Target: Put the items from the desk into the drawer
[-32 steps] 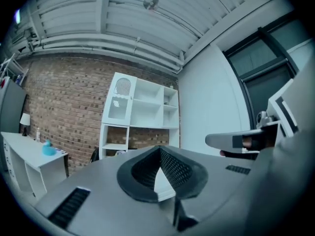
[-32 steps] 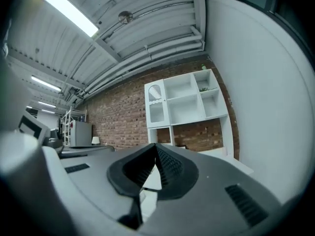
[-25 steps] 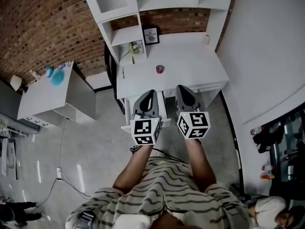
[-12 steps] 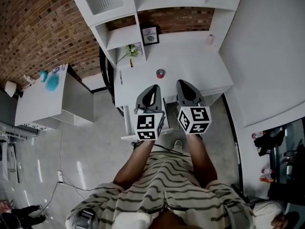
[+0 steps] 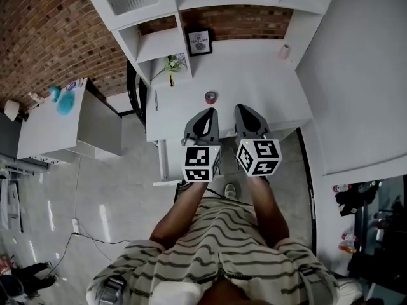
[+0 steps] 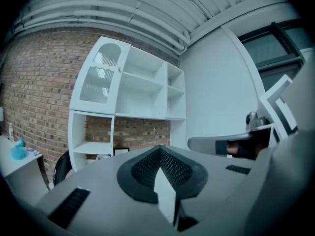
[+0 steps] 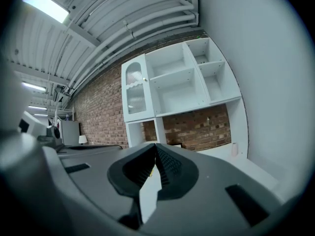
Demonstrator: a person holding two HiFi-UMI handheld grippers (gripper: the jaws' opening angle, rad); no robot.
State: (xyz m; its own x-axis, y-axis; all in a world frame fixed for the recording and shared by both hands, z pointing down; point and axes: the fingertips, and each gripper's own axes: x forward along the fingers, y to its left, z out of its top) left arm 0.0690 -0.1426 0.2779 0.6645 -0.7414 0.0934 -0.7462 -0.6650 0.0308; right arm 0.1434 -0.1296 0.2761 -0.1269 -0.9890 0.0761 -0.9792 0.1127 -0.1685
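Framed picture (image 5: 199, 43) at the back of the white table (image 5: 254, 75), a short line of print on it too small to read, no other lettering legible

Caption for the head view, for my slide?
The left gripper and right gripper, both shut and empty, at the white desk's front edge; a small red item lies just beyond.

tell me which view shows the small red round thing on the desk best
The head view: it looks down on the small red round item lying on the white desk. Neither gripper view shows it; the desktop is hidden there, with only the shelves and brick wall visible.
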